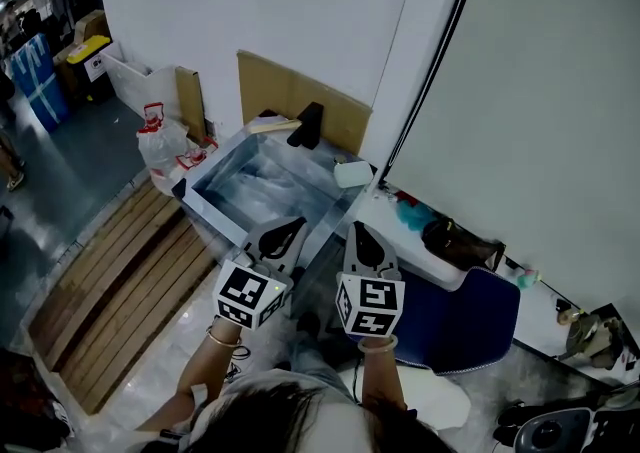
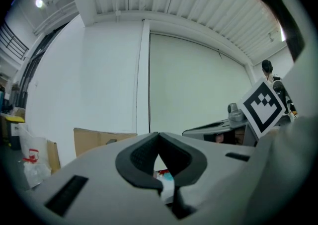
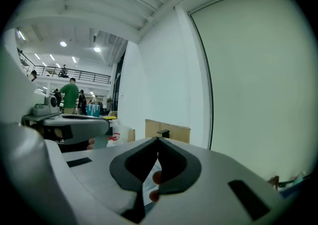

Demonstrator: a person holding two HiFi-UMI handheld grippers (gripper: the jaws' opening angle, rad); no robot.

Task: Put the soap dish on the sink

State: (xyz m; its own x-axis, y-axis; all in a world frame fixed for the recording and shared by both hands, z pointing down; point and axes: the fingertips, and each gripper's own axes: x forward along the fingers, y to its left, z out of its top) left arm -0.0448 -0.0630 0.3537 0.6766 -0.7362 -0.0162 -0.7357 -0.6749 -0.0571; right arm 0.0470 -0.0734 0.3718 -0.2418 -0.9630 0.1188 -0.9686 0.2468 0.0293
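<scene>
The steel sink (image 1: 228, 209) stands against the white wall, with a black faucet (image 1: 307, 124) at its back rim. A small white, flat, squarish item (image 1: 352, 173), possibly the soap dish, lies by the sink's far right corner. Both grippers are held up in front of the sink's near edge. My left gripper (image 1: 292, 229) is shut, its dark pads meeting at the tips (image 2: 158, 135), with nothing held. My right gripper (image 1: 357, 231) is likewise shut and empty (image 3: 158, 140). Each shows in the other's view: the right gripper's marker cube (image 2: 262, 107) and the left gripper's body (image 3: 74, 122).
A white counter (image 1: 400, 241) right of the sink carries a teal item (image 1: 410, 213) and a dark bag (image 1: 455, 241). Below it stands a blue bin (image 1: 470, 316). Cardboard (image 1: 300, 96) leans behind the sink. A plastic bag (image 1: 165, 146) and wooden slats (image 1: 120, 291) lie at left.
</scene>
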